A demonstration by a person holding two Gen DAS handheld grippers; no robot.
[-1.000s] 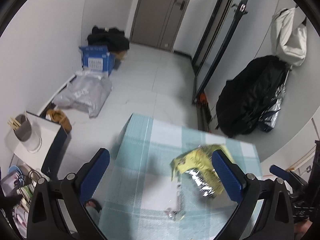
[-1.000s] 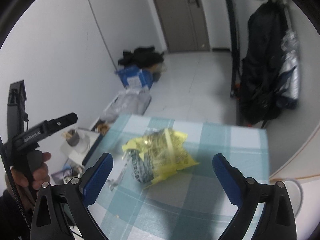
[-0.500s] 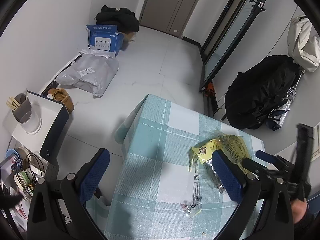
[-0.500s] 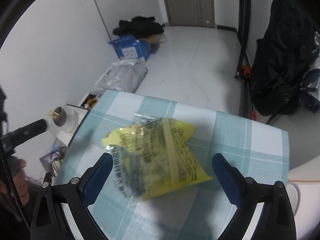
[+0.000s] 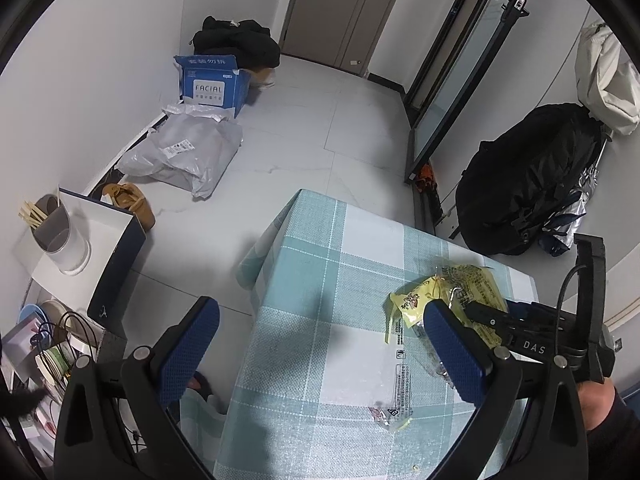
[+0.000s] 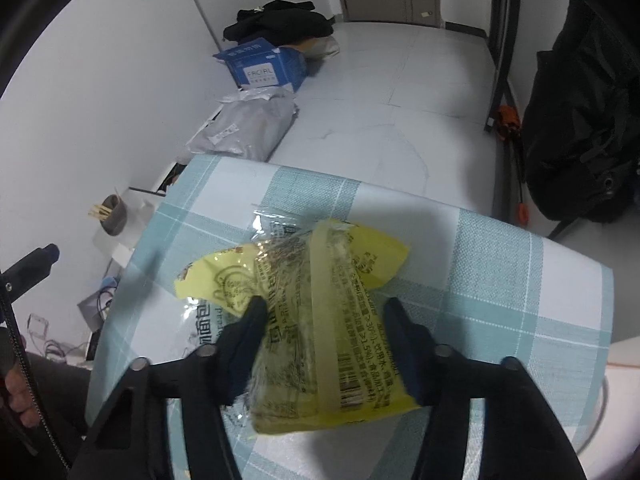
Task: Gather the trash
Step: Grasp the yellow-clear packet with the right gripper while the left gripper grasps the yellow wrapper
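Wrapper (image 6: 320, 312) now sits pinched between the right gripper's (image 6: 324, 316) fingers, which half a second ago stood wide on either side of it. It lies on the table (image 6: 520, 280), so the grasp looks made and lifting seems next. Left gripper (image 5: 320, 356) hangs wide, holding nothing; a small scrap (image 5: 386, 416) remains ahead of it.

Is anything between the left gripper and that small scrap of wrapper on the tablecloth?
Nothing visible. The small wrapper scrap lies on bare tablecloth, just ahead of the open left gripper.
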